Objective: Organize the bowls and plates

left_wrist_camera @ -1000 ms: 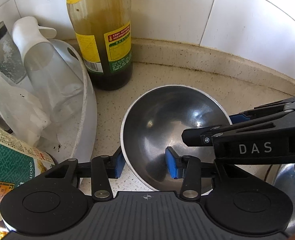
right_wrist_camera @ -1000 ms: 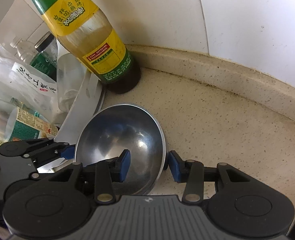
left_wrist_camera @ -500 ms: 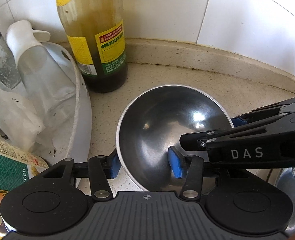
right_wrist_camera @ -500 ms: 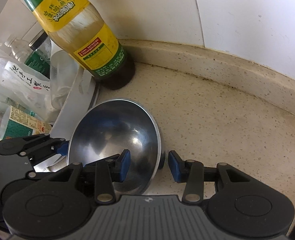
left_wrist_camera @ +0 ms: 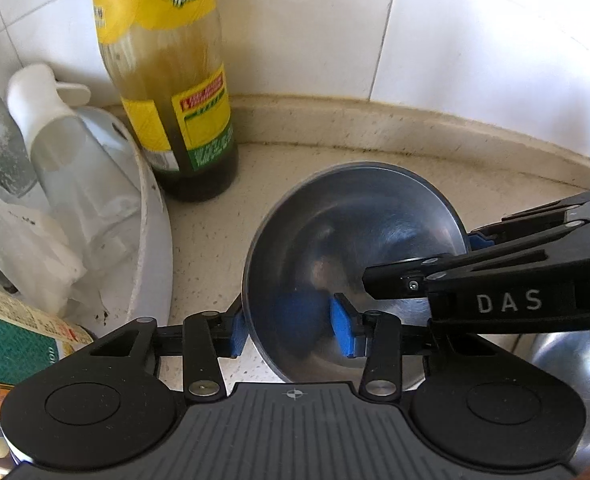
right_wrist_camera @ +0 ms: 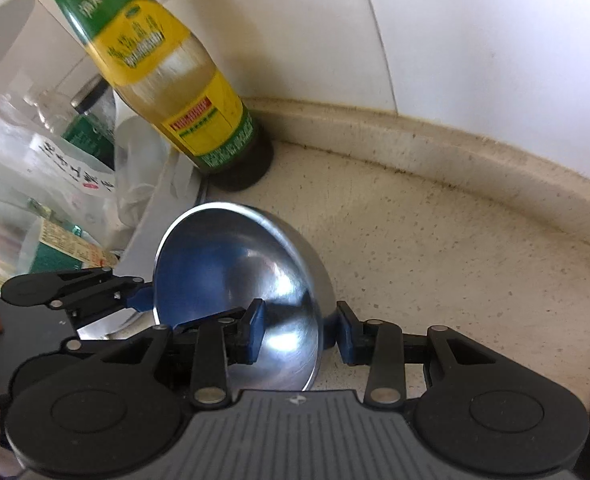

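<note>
1. White plastic fills my far left: a crumpled clear bag (left_wrist_camera: 43,240) and a white spouted bottle (left_wrist_camera: 39,96) lie in a white basin (left_wrist_camera: 155,264), with a green printed packet (left_wrist_camera: 11,344) at the near left edge.
2. A tall glass bottle (left_wrist_camera: 175,92) with a yellow and green label, holding dark liquid, stands upright at the far left on the speckled beige countertop (right_wrist_camera: 435,264), close to the raised kerb under the white wall tiles (left_wrist_camera: 475,48).
3. The stainless steel bowl (left_wrist_camera: 351,248) sits tilted in the middle, just right of the basin and nearer than the bottle; whether its base touches the counter I cannot tell.
4. My left gripper (left_wrist_camera: 293,326) straddles the bowl's near left rim, one blue pad outside and one inside. The pads are spread moderately and a gap shows at the inner one, so nothing is clamped.
5. My right gripper (right_wrist_camera: 299,332) straddles the bowl's right rim the same way, one blue pad inside and one outside. They stand close to the wall; whether they pinch it I cannot tell.
</note>
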